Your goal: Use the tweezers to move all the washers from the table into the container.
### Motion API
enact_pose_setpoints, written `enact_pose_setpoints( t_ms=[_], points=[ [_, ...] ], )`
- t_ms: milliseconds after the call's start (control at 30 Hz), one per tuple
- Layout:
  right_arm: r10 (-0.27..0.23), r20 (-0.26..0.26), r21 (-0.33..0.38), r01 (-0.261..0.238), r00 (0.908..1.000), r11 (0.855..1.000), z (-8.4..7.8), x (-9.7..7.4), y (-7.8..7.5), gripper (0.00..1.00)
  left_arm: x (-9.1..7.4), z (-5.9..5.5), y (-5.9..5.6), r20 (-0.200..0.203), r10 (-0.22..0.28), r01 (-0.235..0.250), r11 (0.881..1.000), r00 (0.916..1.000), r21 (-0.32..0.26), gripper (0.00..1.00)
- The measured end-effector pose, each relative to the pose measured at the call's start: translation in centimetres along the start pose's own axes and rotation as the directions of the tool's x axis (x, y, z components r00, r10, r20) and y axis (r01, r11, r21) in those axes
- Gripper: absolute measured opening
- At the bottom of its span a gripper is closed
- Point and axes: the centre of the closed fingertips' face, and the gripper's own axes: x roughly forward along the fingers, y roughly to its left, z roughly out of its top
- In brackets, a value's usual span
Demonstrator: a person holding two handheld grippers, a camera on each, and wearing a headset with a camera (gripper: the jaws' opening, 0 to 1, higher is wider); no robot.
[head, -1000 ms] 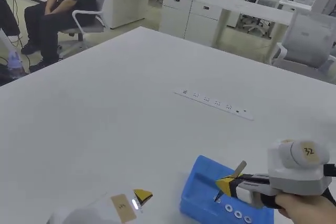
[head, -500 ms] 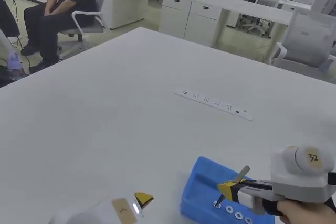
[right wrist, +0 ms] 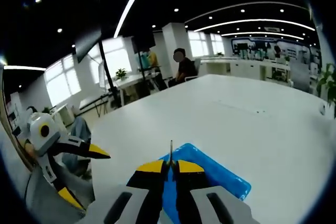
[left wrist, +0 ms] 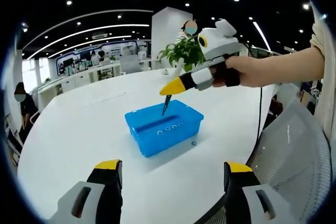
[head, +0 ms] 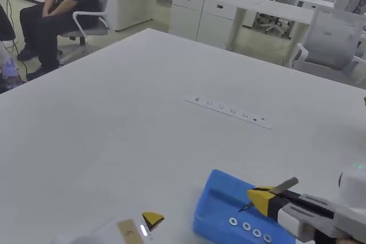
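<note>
- Open-plan office all round; a white counter [head: 143, 112] carries a socket strip [head: 229, 110], and a person [head: 57, 4] sits off at the far left.
- Blue container [head: 203, 218] stands on the counter, with four washers [head: 246, 227] in a row inside.
- Right hand-held gripper [right wrist: 169, 167] has its jaws pressed together on the tweezers [right wrist: 170, 150], whose tip points down into the container.
- Left hand-held gripper [left wrist: 172, 167] hangs low with its jaws spread wide, apart from the container.
- One speck [left wrist: 193, 142] lies on the counter just beside the container; too small to tell if it is a washer.
</note>
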Motion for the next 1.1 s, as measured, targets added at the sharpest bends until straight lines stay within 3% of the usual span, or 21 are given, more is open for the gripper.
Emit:
enact_pose_setpoints(
  t_ms=[200,367,533,867,1100],
  points=[
    [0.04,-0.007,-0.005,-0.04,0.9992,0.999,-1.1,-1.8,1.7,0.04,0.0,0.0,-0.1,-0.004,-0.005,0.005,1.0,1.0,0.004,0.8],
    [0.039,-0.083,0.024,-0.037,0.9958,0.999,-4.3,-2.1,1.8,0.04,0.1,-0.2,-0.3,-0.013,-0.011,0.012,1.0,0.9999,0.009,0.8],
    [0.009,-0.171,0.003,-0.009,0.9852,1.0,-7.0,-2.0,1.5,0.04,0.1,-0.2,-0.3,-0.017,-0.014,0.014,1.0,0.9998,0.01,0.8],
    [-0.019,-0.265,-0.065,0.002,0.964,0.998,-9.2,-1.8,0.9,0.04,0.1,-0.2,-0.3,-0.02,-0.012,0.013,1.0,0.9997,0.01,0.8],
    [-0.015,-0.27,-0.066,-0.003,0.9628,0.998,-9.3,-1.7,0.9,0.04,0.1,-0.2,-0.3,-0.019,-0.012,0.012,1.0,0.9998,0.01,0.8]
  ],
)
